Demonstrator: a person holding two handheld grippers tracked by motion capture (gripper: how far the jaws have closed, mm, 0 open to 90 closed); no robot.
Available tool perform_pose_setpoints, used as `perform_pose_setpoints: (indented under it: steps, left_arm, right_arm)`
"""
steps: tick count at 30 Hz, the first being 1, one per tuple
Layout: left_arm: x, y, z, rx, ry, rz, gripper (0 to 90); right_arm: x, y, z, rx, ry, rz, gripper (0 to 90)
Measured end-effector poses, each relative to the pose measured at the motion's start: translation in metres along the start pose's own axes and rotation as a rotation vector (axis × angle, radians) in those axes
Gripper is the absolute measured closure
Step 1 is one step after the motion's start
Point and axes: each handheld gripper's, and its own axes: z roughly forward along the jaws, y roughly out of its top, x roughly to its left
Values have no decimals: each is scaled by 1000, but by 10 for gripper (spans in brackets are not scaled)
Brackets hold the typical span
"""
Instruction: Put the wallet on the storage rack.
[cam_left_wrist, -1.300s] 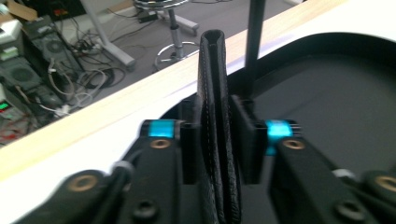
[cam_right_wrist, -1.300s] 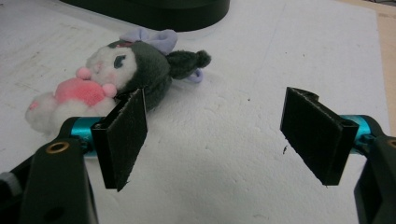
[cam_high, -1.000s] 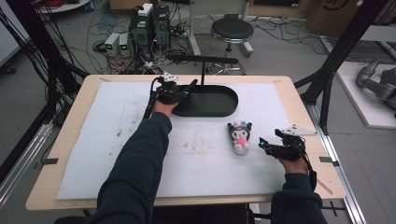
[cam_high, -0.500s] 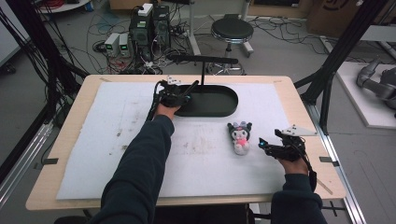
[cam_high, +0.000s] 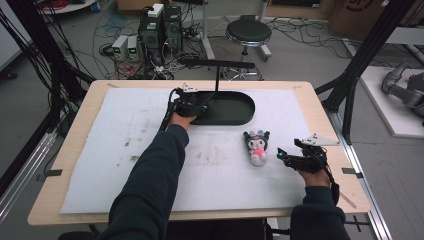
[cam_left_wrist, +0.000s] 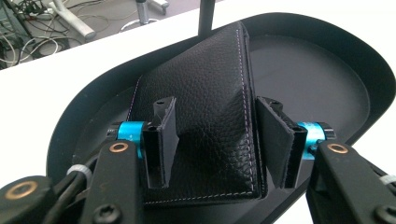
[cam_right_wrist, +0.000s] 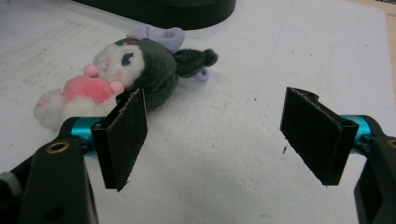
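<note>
Nearest the camera, at the table's right front, the right gripper (cam_high: 286, 156) hovers just above the white mat (cam_high: 125, 150) with its jaws spread wide and nothing between them. A small plush toy (cam_high: 257, 146), dark-hooded with a pink pom at its chest, lies on its side on the mat just beside that gripper, toward the table's middle; in the right gripper view the plush toy (cam_right_wrist: 126, 74) sits ahead and left of the open jaws, clear of both pads.

Farther back, the person's left arm stretches across the mat to the black oval tray (cam_high: 235, 107), where the left gripper (cam_high: 196, 106) reaches over the tray's near-left end. The left gripper view shows a black leather wallet (cam_left_wrist: 205, 116) tilted in the tray (cam_left_wrist: 327, 70), its far end propped against the thin upright post that rises from the tray. Its long axis runs straight away from the gripper, in line with the reach. The jaws straddle the wallet's near end, one pad on each long edge, pads at or just off the leather; they read as open, not yet pinching, though contact on the left pad cannot be ruled out.

The coming move likely turns on that alignment: the left hand is the nearer one, and closing across the wallet's short width should secure it.
</note>
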Motion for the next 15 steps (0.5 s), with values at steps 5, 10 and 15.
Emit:
perform_pose_setpoints:
  steps: [5,10,15]
  left_arm:
    - [1,5,-12,-45,-26,-38,412]
    - [0,8,-42,-109,4,-58,289]
    - [3,0,-79,-197,-4,-52,229]
  right_arm:
    - [1,1,1,0,3,-6,233]
    - [4,3,5,3,12,-18,233]
    - [7,6,10,7,16,-32,233]
